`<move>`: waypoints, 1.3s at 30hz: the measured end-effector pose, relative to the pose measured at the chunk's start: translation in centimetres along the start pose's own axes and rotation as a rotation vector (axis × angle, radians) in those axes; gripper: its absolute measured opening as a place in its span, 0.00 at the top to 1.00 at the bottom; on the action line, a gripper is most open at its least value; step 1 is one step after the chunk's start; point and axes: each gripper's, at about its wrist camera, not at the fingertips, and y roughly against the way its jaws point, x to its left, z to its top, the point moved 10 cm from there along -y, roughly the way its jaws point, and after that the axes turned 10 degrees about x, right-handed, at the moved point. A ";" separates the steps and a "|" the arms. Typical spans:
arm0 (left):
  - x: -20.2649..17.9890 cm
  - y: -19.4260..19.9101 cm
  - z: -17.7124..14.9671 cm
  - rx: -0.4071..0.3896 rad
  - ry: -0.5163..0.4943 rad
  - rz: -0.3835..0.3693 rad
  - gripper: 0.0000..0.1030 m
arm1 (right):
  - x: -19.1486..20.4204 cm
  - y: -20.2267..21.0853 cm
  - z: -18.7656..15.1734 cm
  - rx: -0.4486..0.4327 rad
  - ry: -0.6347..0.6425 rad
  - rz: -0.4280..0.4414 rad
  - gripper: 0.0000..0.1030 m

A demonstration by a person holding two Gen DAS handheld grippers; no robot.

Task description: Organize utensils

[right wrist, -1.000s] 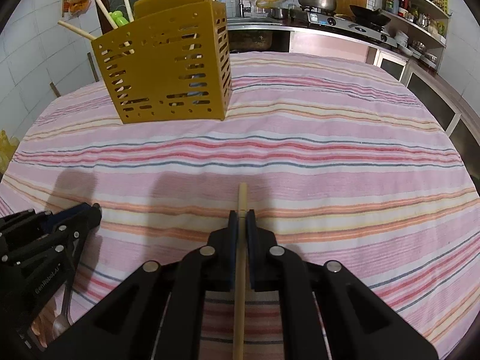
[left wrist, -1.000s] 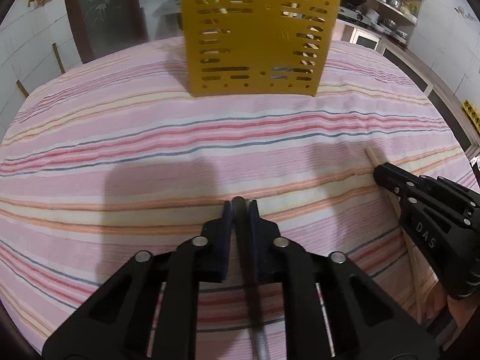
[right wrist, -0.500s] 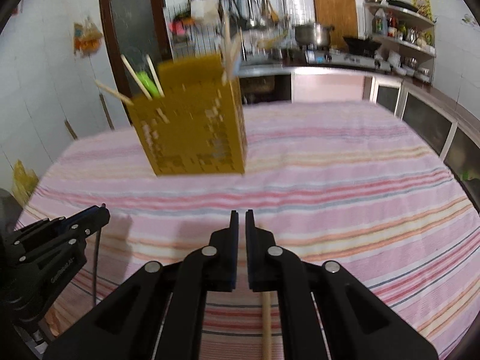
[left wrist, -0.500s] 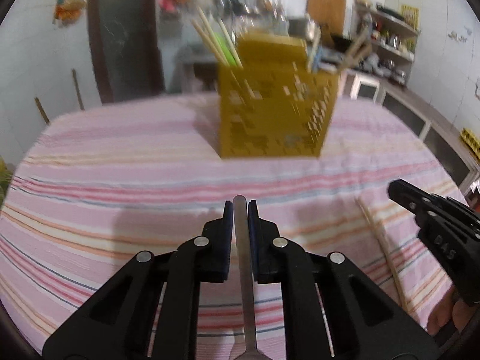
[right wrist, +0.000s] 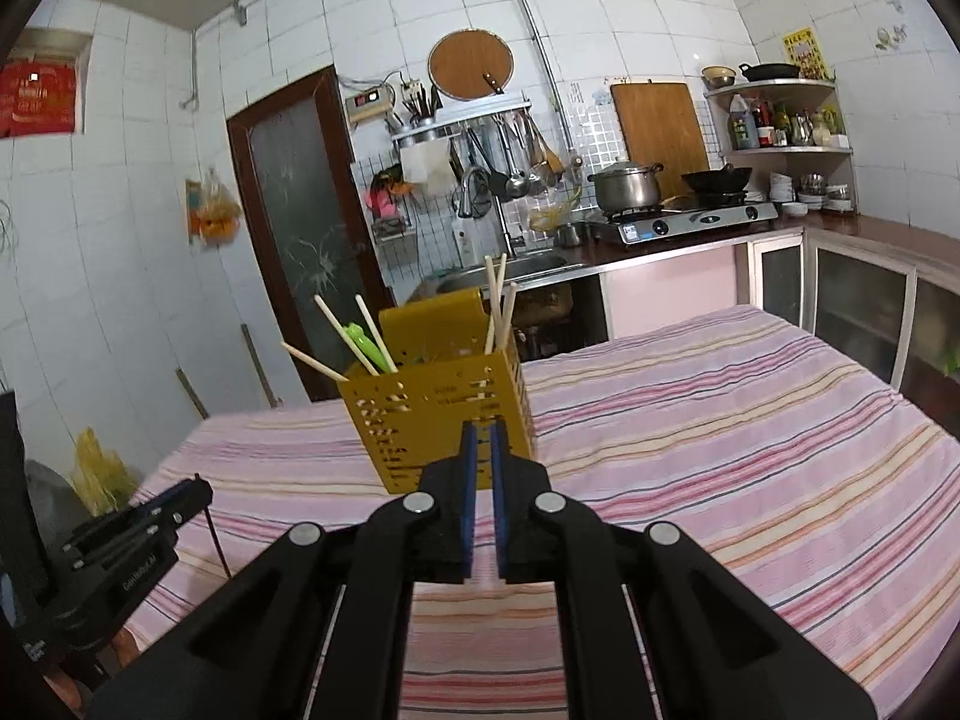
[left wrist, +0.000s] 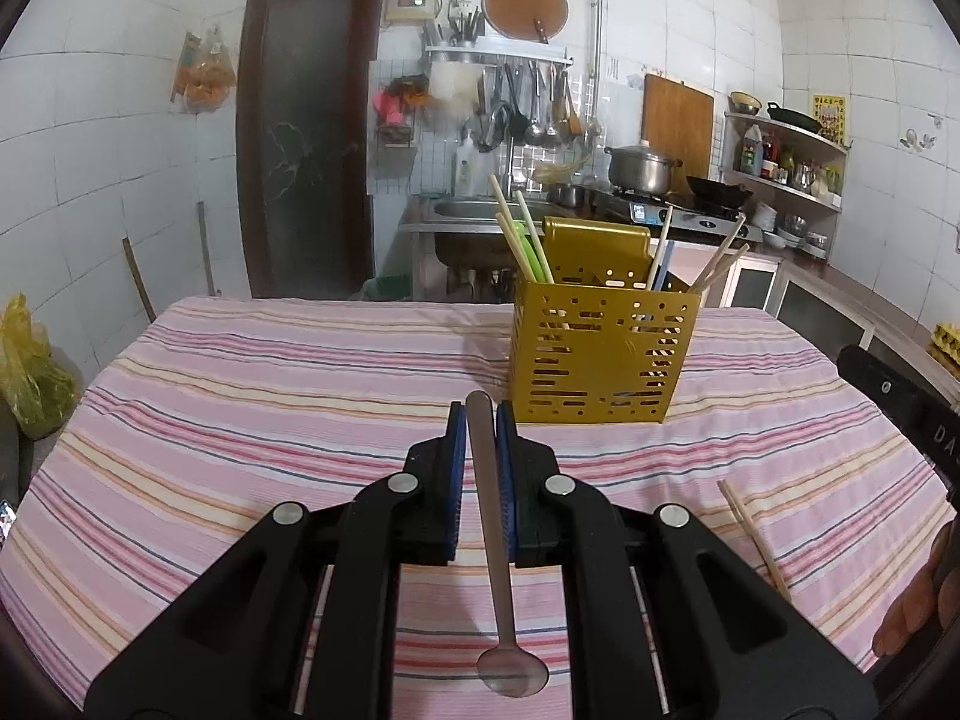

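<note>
White tiled walls [right wrist: 120, 228] enclose a kitchen. A dark door [left wrist: 306, 126] with frosted glass stands far left. Right of it are a sink [right wrist: 504, 273], a stove [right wrist: 690, 219] bearing a pot [right wrist: 624, 186], and corner shelves [right wrist: 786, 114]. A striped cloth [left wrist: 240, 396] covers the near table.

Light: even, soft indoor daylight, bright on white wall tiles [left wrist: 690, 12].
Shadows: faint, on the striped tablecloth [left wrist: 240, 420] below the yellow holder [left wrist: 600, 354].
Focus: both views sharp.
Distortion: fisheye bending; dark corners at 2 and 10 o'clock.
</note>
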 end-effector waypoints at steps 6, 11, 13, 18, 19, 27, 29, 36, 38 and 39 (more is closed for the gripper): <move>0.4 -0.1 -0.4 0.017 0.001 0.000 0.91 | -0.6 -0.7 -0.8 0.077 0.045 -0.068 0.95; 0.3 -1.6 -0.6 0.070 0.010 -0.019 0.91 | -4.1 -5.9 -4.3 0.351 0.024 -0.125 0.67; 0.3 -2.6 -0.8 0.104 0.017 -0.039 0.91 | -5.1 -7.6 -6.0 0.415 0.047 -0.173 0.45; 0.4 -5.4 -1.3 0.190 0.032 -0.057 0.91 | -5.6 -9.9 -8.1 0.498 0.115 -0.217 0.47; 0.4 -5.9 -1.5 0.209 0.032 -0.064 0.91 | -5.5 -10.2 -8.5 0.515 0.123 -0.219 0.47; 0.9 -9.2 -3.1 0.337 0.014 -0.036 0.91 | -5.4 -11.6 -9.2 0.594 0.177 -0.251 0.76; 1.0 -10.3 -3.8 0.390 0.023 -0.039 0.91 | -5.4 -11.6 -9.2 0.597 0.168 -0.246 0.87; 1.5 -12.6 -4.9 0.434 0.057 -0.001 0.49 | -5.3 -12.2 -8.9 0.585 0.134 -0.231 0.91; 1.5 -13.3 -5.1 0.452 0.055 0.004 0.47 | -5.3 -12.3 -8.8 0.585 0.129 -0.229 0.91; 1.4 -13.8 -5.4 0.474 0.052 0.003 0.47 | -5.2 -12.3 -8.8 0.584 0.125 -0.228 0.91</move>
